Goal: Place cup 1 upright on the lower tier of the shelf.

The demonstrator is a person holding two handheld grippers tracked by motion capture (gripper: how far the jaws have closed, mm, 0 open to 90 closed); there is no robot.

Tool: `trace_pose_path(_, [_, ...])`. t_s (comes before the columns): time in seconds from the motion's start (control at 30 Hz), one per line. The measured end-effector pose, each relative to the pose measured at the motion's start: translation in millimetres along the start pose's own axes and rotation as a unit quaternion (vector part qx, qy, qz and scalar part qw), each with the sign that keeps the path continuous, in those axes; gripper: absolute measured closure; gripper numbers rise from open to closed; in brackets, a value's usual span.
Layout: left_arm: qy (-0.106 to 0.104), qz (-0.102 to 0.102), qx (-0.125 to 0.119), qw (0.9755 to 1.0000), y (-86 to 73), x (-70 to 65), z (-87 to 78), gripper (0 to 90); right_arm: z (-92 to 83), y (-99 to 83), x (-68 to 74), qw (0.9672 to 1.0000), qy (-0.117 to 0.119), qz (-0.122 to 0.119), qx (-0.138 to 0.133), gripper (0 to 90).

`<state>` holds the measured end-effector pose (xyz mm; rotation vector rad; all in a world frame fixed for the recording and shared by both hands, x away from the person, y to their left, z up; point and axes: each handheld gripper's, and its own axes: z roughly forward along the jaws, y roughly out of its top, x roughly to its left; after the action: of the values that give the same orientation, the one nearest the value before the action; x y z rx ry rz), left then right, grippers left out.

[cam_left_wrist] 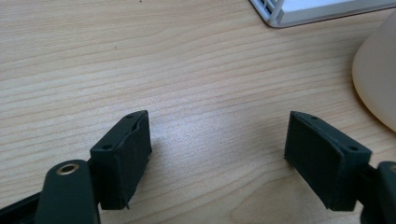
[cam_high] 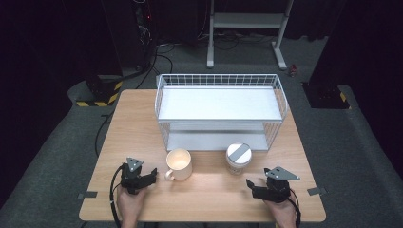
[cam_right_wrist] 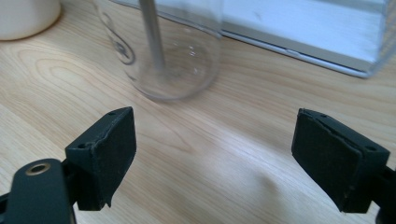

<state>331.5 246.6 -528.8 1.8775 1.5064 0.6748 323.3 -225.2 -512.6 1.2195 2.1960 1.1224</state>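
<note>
Dark grey carpet and black stands are seen around a pale wooden worktop in the high view. A white wire rack with two shelves is set at the upper middle of the worktop. In front of it, a cream mug is stood at lower centre, its handle turned to the lower left, and a clear jar with a white, grey-striped lid is placed just to its right, well apart from it. The left hand-held gripper is held at lower left, near the mug's handle; the right hand-held gripper is held at lower right, below the jar.

In the left gripper view, the jaws are spread over bare wood, with the mug's cream wall at the right edge.

In the right gripper view, the jaws are spread wide with nothing between them; the jar's glass base is seen at upper centre.
</note>
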Motion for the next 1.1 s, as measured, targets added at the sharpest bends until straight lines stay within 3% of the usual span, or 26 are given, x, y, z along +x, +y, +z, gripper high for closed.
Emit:
trace_pose_path(0.27, [0.000, 0.000, -0.001, 1.0000, 0.0, 0.0, 0.1, 22.8, 9.7, 11.7, 10.7, 0.9997, 0.021, -0.011, -0.005, 13.4])
trace_pose_path(1.1, [0.000, 0.000, -0.001, 1.0000, -0.1, 0.0, 0.1, 22.7, 30.9, 38.7, 19.5, 0.9992, 0.023, -0.030, -0.015, 12.0])
